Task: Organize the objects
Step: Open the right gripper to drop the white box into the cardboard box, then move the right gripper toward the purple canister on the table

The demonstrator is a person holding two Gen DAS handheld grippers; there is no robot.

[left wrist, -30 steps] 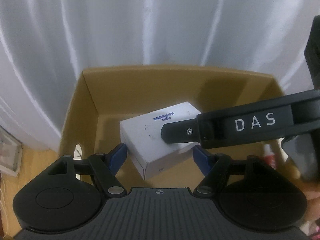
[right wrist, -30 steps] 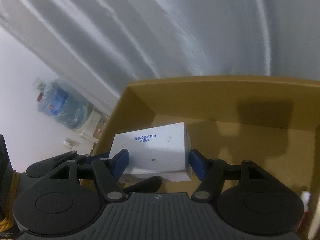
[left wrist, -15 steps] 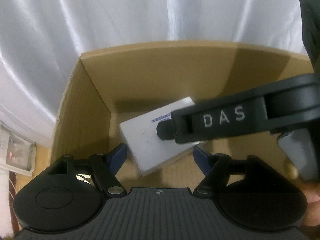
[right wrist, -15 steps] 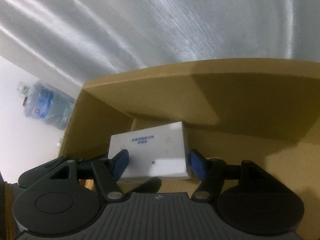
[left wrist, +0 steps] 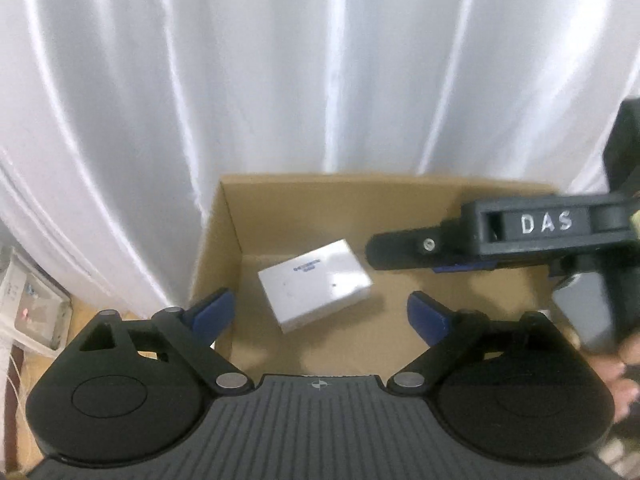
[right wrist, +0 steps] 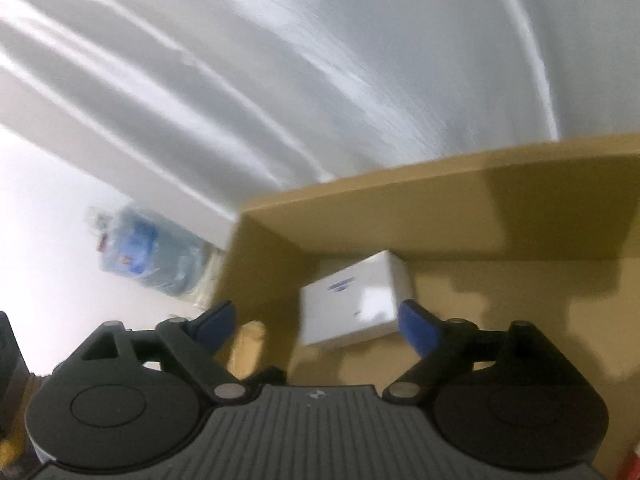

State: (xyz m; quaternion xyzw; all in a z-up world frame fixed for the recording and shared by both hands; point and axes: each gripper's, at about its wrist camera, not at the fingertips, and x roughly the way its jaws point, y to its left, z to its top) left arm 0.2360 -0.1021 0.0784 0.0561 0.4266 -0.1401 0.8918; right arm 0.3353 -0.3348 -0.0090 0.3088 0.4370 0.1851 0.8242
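Left tool [left wrist: 320, 312] released, jaws opening, nothing between the pads. Right tool [right wrist: 316, 320] released too, jaws opening; its right pad sits just beside the white box [right wrist: 354, 300], no grip visible. White box lies flat on the carton [left wrist: 400, 196] floor, near the far-left corner. Curtain [left wrist: 280, 80] behind the carton; water jug [right wrist: 148, 252] far left.

Lying in cardboard box [left wrist: 224, 240], near its left wall: small white box [left wrist: 314, 280]. Behind it, curtain [left wrist: 280, 80]; left of it, water jug [right wrist: 148, 256].
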